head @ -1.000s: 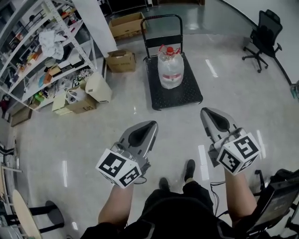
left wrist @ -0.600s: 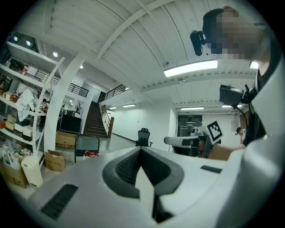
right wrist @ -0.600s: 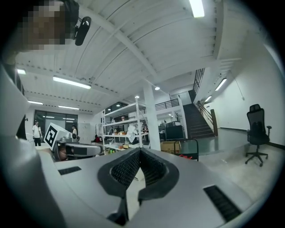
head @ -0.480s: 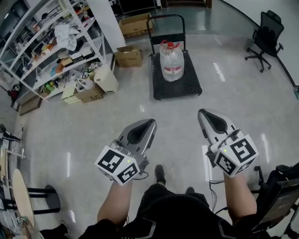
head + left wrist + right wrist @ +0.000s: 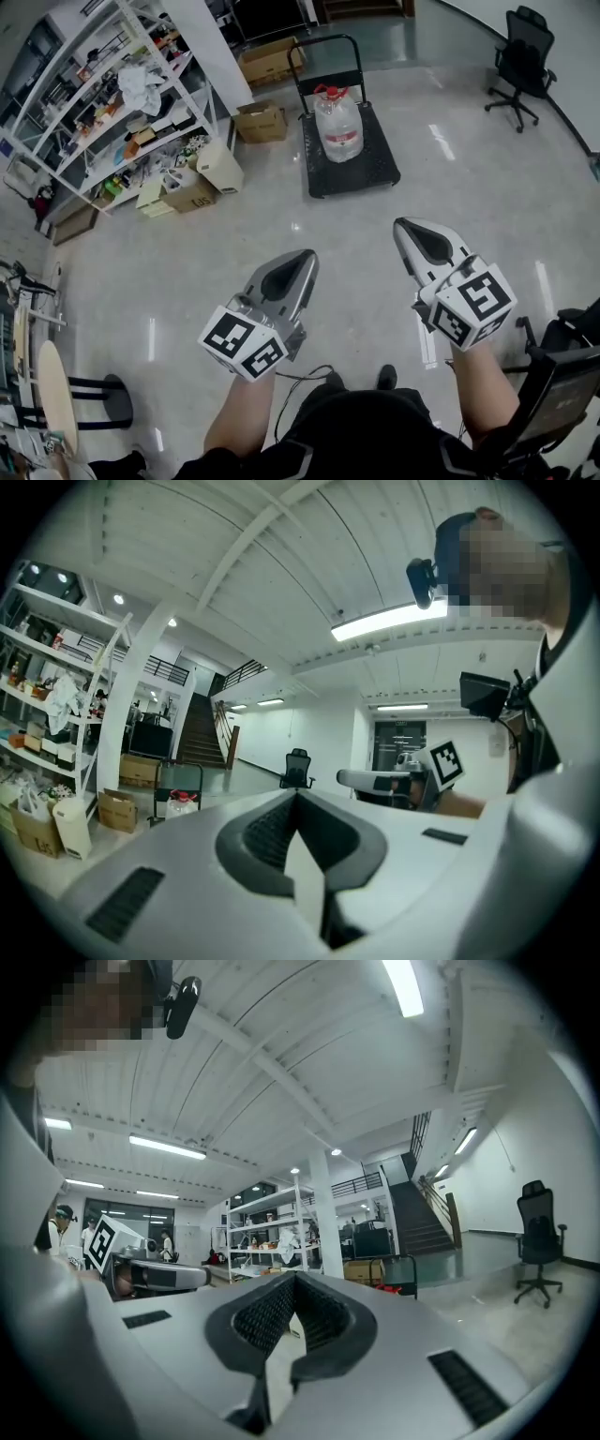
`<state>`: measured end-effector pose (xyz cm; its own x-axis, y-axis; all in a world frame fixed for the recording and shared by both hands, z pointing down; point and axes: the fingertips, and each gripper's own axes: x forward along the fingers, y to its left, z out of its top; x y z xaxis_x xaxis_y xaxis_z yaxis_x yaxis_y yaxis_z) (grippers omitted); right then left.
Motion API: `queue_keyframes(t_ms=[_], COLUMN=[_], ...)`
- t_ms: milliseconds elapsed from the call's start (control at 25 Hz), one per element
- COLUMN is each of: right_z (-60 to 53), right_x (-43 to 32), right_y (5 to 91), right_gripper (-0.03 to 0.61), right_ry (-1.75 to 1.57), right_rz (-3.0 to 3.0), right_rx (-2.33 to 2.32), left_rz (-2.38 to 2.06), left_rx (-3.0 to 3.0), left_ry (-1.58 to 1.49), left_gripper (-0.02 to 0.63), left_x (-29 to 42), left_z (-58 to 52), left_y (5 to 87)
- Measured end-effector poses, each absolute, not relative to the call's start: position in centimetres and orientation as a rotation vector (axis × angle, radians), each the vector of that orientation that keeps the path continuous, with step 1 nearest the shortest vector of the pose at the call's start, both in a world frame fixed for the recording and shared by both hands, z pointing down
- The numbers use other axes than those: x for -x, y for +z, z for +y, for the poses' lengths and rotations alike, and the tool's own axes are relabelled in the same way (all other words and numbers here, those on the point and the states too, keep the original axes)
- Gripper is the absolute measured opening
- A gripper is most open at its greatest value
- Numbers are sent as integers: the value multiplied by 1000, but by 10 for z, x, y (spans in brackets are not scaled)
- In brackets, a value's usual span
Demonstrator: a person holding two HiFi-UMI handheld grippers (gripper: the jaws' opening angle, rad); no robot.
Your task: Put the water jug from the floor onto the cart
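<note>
Both claws closed and empty; jug on the cart.
We held the left gripper (image 5: 302,258) and the right gripper (image 5: 405,227) side by side in the near scene, jaws together on nothing. Far beyond them the water jug (image 5: 339,124) stood upright on the cart (image 5: 361,175), right of the shelving (image 5: 122,112).
</note>
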<state>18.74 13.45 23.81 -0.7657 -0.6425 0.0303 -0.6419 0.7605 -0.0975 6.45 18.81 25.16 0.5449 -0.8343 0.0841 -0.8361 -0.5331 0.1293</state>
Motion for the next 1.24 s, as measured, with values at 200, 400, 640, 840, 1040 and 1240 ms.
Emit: queue_keyframes(t_ms=[200,400,640,840,1040,1240], right_z=[165,184,203,207,208,212], right_x=[-179,-161,-162,-163,-166,-162], right_y=[221,219,218,217,216,212], right_gripper=[0,0,0,0,0,0], right_ry=[-148,-143,-119,-117,-107,-101], right_rz=[2895,2916,2920,2917,2916,2921], right_rx=[1128,1128,1127,1140,1151,1156], left_rz=[-1436,-1517,-1498,-1492,-1485,-1489], left_rx=[-2664,-2691,-2712,-2699,-2699,-2705], left_ry=[2,23,-7,-26,-26,-24], left_gripper=[-8,-8,-8,-8,-8,-8], left_x=[-45,-24,-28,-27,-29,-22], left_z=[217,239,261,265,266,270], left_y=[237,229,230,230,232,227])
